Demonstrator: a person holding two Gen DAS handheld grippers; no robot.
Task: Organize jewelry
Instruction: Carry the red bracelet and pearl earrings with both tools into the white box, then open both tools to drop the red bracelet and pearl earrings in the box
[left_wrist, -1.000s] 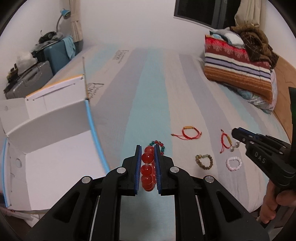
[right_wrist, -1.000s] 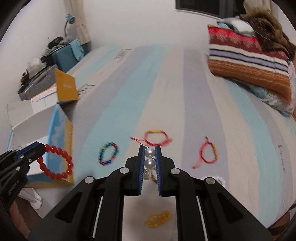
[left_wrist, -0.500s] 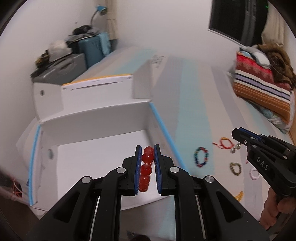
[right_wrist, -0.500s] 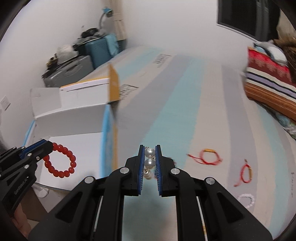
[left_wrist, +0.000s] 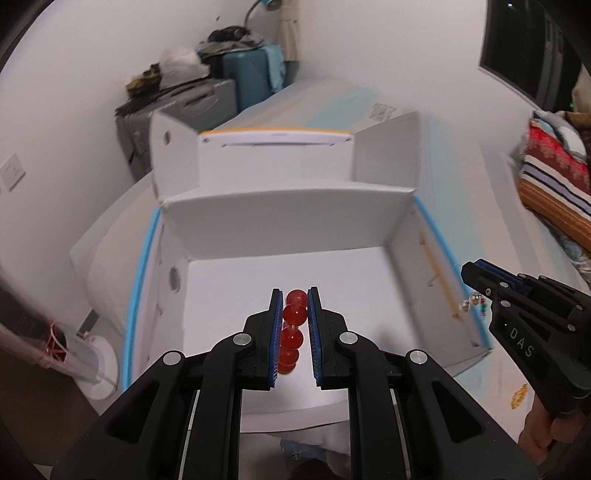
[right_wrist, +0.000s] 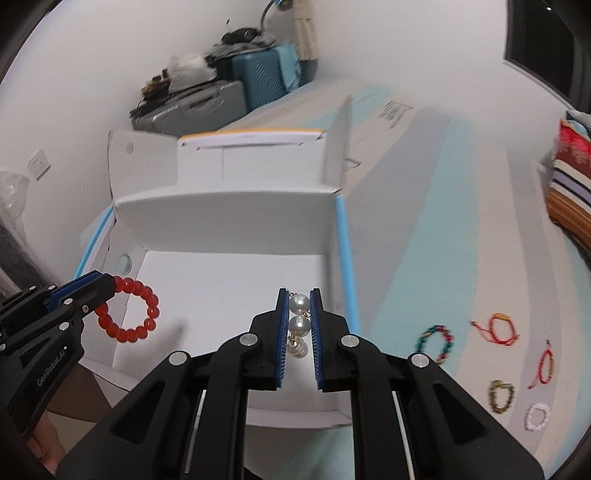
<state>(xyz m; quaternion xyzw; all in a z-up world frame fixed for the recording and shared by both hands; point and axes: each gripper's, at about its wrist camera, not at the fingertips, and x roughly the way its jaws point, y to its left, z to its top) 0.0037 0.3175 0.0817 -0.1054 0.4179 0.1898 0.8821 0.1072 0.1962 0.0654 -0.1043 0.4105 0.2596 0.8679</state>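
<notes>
Both tools swung leftward off striped bed, now over open white box. Left tool clenched on red bead bracelet, loop hanging above box's left side, clear of floor. Right tool clenched on pearl piece, beads stacked between blue pads, over box's right half near blue-edged wall. On bed, right of box: multicolour bead bracelet, two red cord bracelets, dark bead ring, white bead ring.

The pillow is cut off at the edge; the small olive bracelet seems beaded, blurred.
</notes>
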